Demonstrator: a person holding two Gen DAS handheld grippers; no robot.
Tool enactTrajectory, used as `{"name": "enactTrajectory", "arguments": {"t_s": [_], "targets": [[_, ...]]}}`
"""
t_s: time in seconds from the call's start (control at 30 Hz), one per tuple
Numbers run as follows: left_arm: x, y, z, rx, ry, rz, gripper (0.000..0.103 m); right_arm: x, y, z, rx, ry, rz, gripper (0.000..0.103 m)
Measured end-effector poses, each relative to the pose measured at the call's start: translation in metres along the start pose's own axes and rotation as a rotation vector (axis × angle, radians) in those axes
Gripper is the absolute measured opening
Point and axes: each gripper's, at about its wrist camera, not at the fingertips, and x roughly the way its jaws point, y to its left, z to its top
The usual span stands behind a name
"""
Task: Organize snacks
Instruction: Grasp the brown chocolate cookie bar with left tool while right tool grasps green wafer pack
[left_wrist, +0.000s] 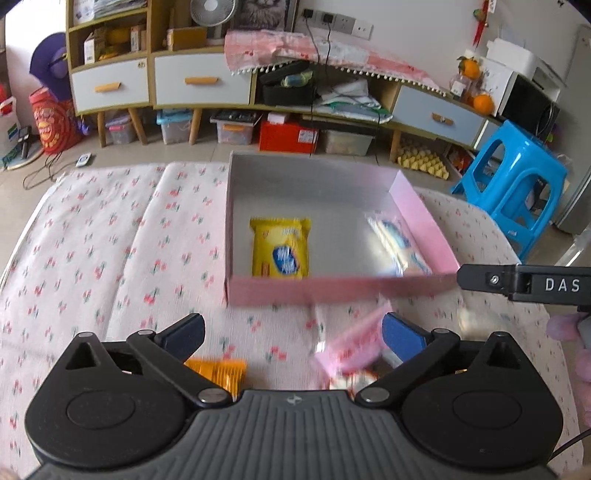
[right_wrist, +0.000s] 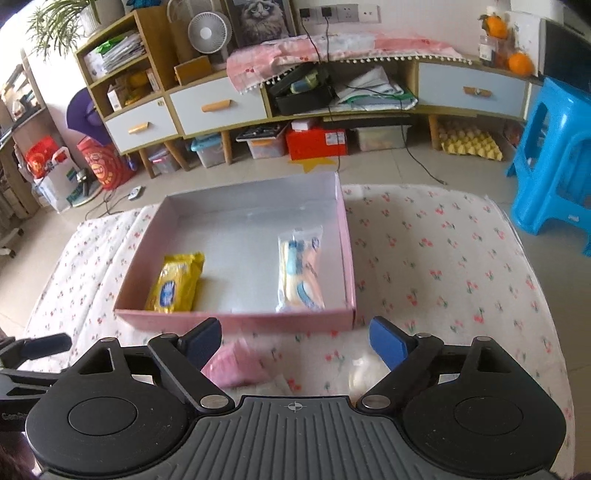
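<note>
Since both packets already lie flat inside the pink box (right_wrist: 236, 321), yellow packet (right_wrist: 175, 284) at its near left and clear blue-printed packet (right_wrist: 301, 271) against the right wall, the middle stays free for more. Left gripper (left_wrist: 291, 332) and right gripper (right_wrist: 295, 338) both hang released, nothing between the jaws. Loose on the floral cloth (right_wrist: 443, 266) just near of the box: a pink packet (right_wrist: 236, 365) and an orange packet (left_wrist: 221, 371). The box's near wall likely needs clearing on each drop.
</note>
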Motion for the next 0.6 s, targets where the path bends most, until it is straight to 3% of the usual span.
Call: {"name": "enactTrajectory", "arguments": {"t_s": [0.33,0.6], "targets": [[-0.011,0.003,-0.038,0.023,0.005,0.039,0.103,-0.007,-0.002,-0.04,-0.004,0.03,0.001,0.09],[-0.011,0.005,-0.06,0.065,0.014,0.029,0.103,-0.013,0.001,-0.065,-0.144,0.027,-0.027,0.091]]}}
